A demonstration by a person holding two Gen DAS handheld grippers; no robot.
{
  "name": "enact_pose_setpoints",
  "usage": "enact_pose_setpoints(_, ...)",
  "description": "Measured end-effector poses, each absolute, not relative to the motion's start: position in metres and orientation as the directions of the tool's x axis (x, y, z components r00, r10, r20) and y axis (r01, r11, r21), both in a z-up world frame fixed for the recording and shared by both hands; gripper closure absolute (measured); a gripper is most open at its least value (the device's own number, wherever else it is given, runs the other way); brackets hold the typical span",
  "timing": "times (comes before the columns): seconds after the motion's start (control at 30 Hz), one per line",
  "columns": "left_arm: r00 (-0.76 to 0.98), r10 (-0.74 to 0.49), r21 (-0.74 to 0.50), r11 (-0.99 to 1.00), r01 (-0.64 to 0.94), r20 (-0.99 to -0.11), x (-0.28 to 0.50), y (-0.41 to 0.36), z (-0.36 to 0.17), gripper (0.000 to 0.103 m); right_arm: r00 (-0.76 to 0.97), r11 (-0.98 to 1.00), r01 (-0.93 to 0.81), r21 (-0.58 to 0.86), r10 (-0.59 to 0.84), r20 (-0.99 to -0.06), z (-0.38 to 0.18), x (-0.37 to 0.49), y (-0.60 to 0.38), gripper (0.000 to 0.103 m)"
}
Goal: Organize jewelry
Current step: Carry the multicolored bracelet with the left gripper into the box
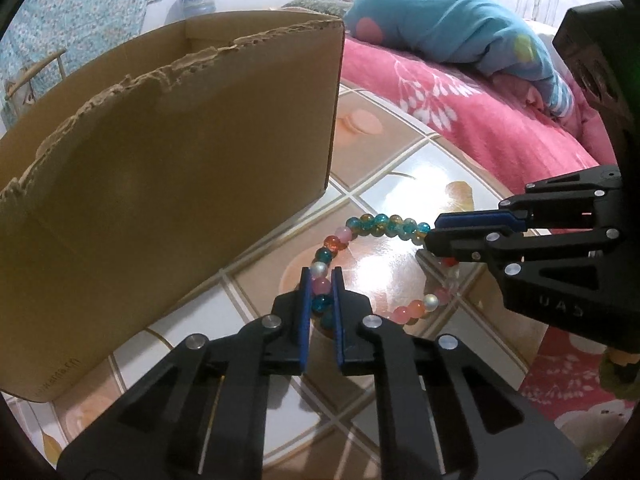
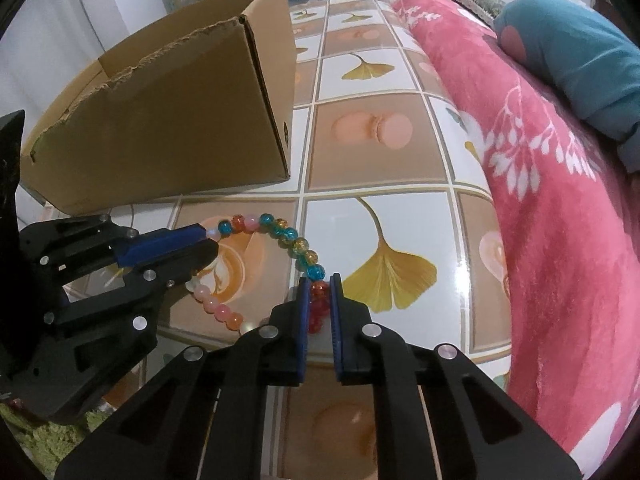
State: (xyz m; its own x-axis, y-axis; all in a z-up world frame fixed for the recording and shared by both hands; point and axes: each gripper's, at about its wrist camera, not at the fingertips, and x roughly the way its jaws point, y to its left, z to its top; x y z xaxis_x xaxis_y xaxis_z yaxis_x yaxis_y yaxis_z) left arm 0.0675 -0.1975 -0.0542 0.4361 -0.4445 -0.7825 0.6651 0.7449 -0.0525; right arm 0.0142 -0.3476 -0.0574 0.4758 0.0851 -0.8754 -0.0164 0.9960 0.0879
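Left gripper (image 1: pixel 321 280): black with blue pads, rising from the bottom centre of the left wrist view; its jaws are clamping on the bracelet, with a pink bead and a teal bead pinched between the pads. In the right wrist view it is reaching in from the left edge (image 2: pixel 208 240).

Right gripper (image 2: pixel 320 286): same black and blue build, at the bottom centre of its own view; its jaws are clamping on red beads of the same bracelet. In the left wrist view it is entering from the right edge (image 1: pixel 430 232).

Bracelet of round glass beads in teal, amber, pink, red and pearl white (image 1: pixel 372 222): sitting in the middle of both views (image 2: pixel 288 240), arcing between the 2 grippers just above the bench.

Glossy tiled bench with ginkgo leaf and macaron prints (image 2: pixel 400 208): reflecting light beneath the bracelet.

Open brown cardboard box with a torn top edge (image 1: pixel 168 168): standing on the bench, filling the upper left of both views (image 2: pixel 168 128), near the bracelet but apart from it.

Pink floral blanket (image 2: pixel 560 220): lying along the right side, with a teal pillow (image 1: pixel 460 20) at the upper right.
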Motion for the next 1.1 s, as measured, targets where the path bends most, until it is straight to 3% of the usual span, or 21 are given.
enact_pose_setpoints(0.33, 0.489, -0.537, -0.068, 0.718, 0.692, -0.688, 0.045, -0.185, 0.001, 0.094, 0.598, 0.998, -0.009, 0.070, 0.062, -0.799, 0.005, -0.008, -0.346, 0.093)
enact_pose_setpoints(0.53, 0.609, -0.588, -0.015, 0.726, 0.688, -0.532, 0.037, -0.159, 0.076, 0.094, 0.733, 0.996, -0.084, 0.022, 0.077, -0.676, 0.077, -0.010, -0.325, 0.093)
enact_pose_setpoints(0.73, 0.746, -0.525, 0.036, 0.808, 0.588, -0.409, 0.043, -0.111, 0.126, 0.094, 0.818, 0.975, -0.221, -0.025, 0.172, -0.549, 0.123, 0.020, -0.279, 0.093)
enact_pose_setpoints(0.87, 0.780, -0.444, 0.056, 0.853, 0.518, -0.441, 0.063, -0.084, 0.123, 0.094, 0.777, 0.950, -0.311, 0.016, 0.264, -0.572, 0.111, 0.059, -0.252, 0.093)
enact_pose_setpoints(1.1, 0.648, -0.393, -0.067, 0.881, 0.468, -0.652, 0.117, -0.048, 0.070, 0.094, 0.540, 0.895, -0.399, 0.201, 0.407, -0.737, 0.040, 0.119, -0.223, 0.093)
